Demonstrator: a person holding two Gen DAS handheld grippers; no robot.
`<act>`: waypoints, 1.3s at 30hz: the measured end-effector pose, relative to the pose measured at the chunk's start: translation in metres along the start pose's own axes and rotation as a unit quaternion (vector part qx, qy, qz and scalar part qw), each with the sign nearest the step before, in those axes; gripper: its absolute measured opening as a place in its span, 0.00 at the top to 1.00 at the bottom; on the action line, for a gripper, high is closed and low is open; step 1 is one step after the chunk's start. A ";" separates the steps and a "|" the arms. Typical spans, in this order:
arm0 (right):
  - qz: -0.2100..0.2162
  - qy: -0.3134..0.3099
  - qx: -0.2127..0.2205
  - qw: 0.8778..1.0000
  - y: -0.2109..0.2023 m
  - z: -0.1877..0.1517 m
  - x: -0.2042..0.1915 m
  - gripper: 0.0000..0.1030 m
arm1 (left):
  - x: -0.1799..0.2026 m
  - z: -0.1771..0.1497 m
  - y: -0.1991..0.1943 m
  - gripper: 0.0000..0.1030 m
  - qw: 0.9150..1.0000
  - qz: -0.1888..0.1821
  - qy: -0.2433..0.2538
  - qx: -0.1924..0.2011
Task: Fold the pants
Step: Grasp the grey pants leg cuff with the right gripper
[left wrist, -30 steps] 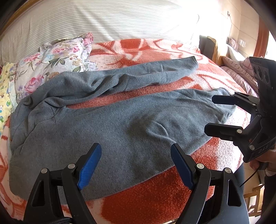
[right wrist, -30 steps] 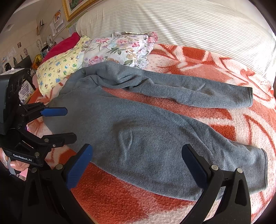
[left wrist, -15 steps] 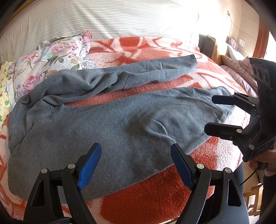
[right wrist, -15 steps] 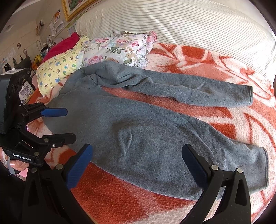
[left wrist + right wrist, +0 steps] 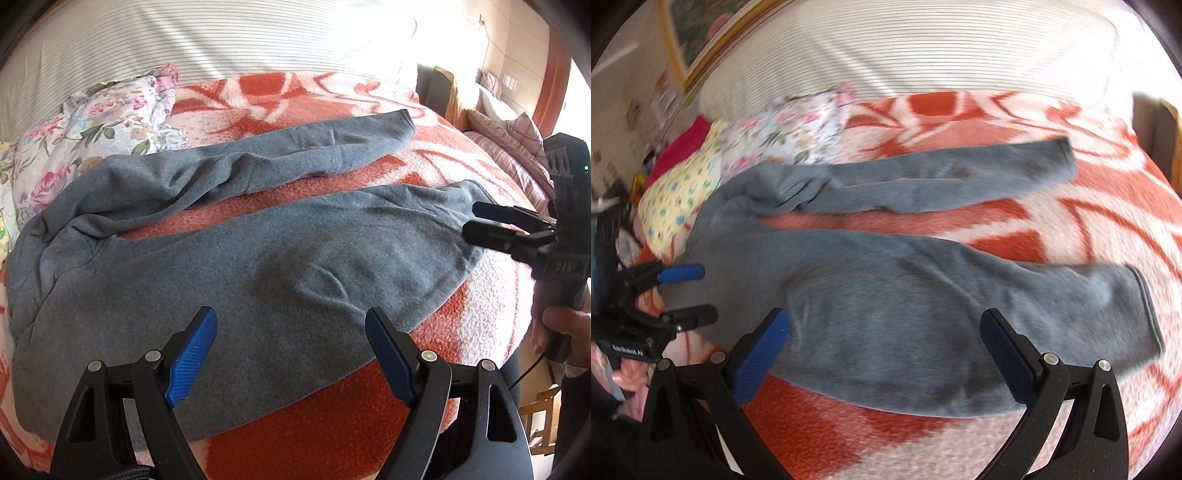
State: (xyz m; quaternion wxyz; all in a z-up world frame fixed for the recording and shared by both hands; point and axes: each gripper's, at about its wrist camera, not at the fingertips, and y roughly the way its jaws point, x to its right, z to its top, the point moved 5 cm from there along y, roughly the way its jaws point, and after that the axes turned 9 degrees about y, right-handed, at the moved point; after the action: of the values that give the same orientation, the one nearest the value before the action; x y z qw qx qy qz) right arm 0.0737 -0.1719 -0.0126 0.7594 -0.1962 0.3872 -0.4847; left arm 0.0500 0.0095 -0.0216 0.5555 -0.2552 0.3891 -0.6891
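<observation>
Grey fleece pants (image 5: 258, 266) lie spread on the bed, waist at the left, both legs pointing right with a gap between them. They also show in the right wrist view (image 5: 886, 295). My left gripper (image 5: 291, 354) is open and empty above the near leg's front edge. My right gripper (image 5: 886, 354) is open and empty. In the left wrist view the right gripper (image 5: 469, 221) sits at the near leg's cuff, its fingers still apart. In the right wrist view the left gripper (image 5: 690, 295) hovers open by the waist.
An orange and white blanket (image 5: 332, 424) covers the bed. Floral pillows (image 5: 92, 129) and a yellow pillow (image 5: 679, 192) lie beyond the waist. A striped headboard (image 5: 221, 40) runs along the back. Another bed (image 5: 509, 147) stands at the right.
My right gripper has swung right and moved in toward the near leg's cuff; its view is blurred. My left gripper has shifted a little to the right. Both stay open.
</observation>
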 end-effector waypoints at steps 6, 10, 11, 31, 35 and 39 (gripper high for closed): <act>-0.029 0.023 0.023 0.999 -0.016 0.006 0.029 0.00 | 0.007 0.009 0.010 0.19 1.000 -0.009 0.009 -0.006; -0.060 0.023 0.031 0.997 -0.018 0.016 0.044 0.00 | 0.008 0.018 0.016 0.19 1.000 -0.009 0.017 -0.005; -0.071 0.022 0.031 0.997 -0.018 0.020 0.048 0.00 | 0.007 0.020 0.017 0.19 1.000 -0.009 0.018 -0.005; -0.017 0.082 0.093 0.992 -0.008 0.149 0.101 0.00 | -0.053 0.149 0.088 0.20 0.998 -0.006 0.055 0.004; -0.051 0.089 0.061 0.993 0.026 0.175 0.135 0.00 | -0.070 0.172 0.112 0.19 0.998 -0.009 0.058 -0.001; -0.079 0.099 0.043 0.991 0.053 0.192 0.172 0.06 | -0.084 0.192 0.140 0.19 0.997 -0.014 0.076 -0.012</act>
State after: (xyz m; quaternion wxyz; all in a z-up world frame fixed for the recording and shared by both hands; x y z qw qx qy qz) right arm 0.2934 -0.3155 0.0032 0.6838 -0.1446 0.4230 -0.5767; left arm 0.3008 0.0309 -0.0204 0.5117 -0.2139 0.4349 -0.7094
